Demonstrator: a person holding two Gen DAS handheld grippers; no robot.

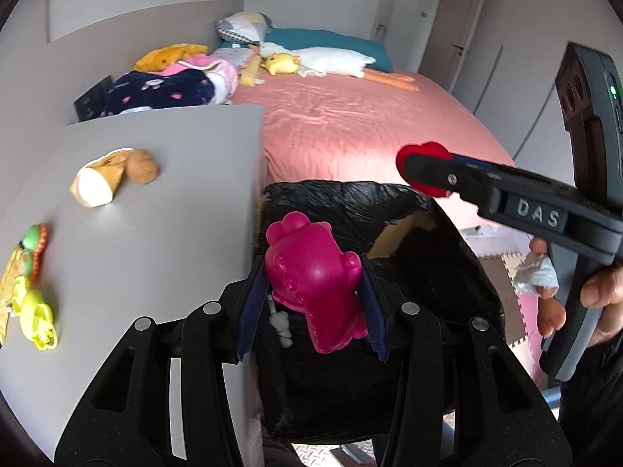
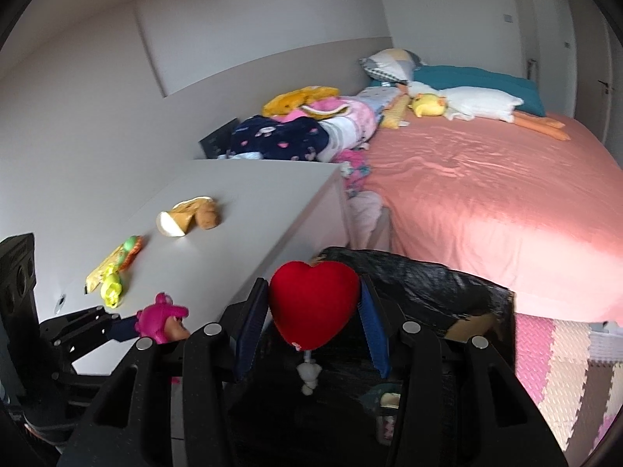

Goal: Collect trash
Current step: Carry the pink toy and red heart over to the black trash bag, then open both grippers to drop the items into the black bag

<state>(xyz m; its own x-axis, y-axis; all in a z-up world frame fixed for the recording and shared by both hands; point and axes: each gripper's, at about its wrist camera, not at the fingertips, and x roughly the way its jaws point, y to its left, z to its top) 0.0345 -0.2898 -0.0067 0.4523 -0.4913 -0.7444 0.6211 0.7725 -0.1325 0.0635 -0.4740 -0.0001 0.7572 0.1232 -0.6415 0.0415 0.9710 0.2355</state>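
Observation:
My left gripper (image 1: 313,292) is shut on a magenta plastic toy figure (image 1: 315,280) and holds it over the black-lined bin (image 1: 447,264). My right gripper (image 2: 314,307) is shut on a red plush heart (image 2: 314,303), also above the bin (image 2: 428,288). The heart (image 1: 424,173) and right gripper show at the right of the left wrist view; the magenta toy (image 2: 161,321) shows at the lower left of the right wrist view. On the grey cabinet top (image 1: 155,194) lie a brown and white plush piece (image 1: 113,175) and a yellow-green toy with a wrapper (image 1: 31,299).
A bed with a pink sheet (image 1: 350,116) stands behind the bin, with plush toys, clothes and pillows at its head. Foam floor mats (image 2: 564,369) lie to the right. Small items lie inside the bin (image 2: 385,401).

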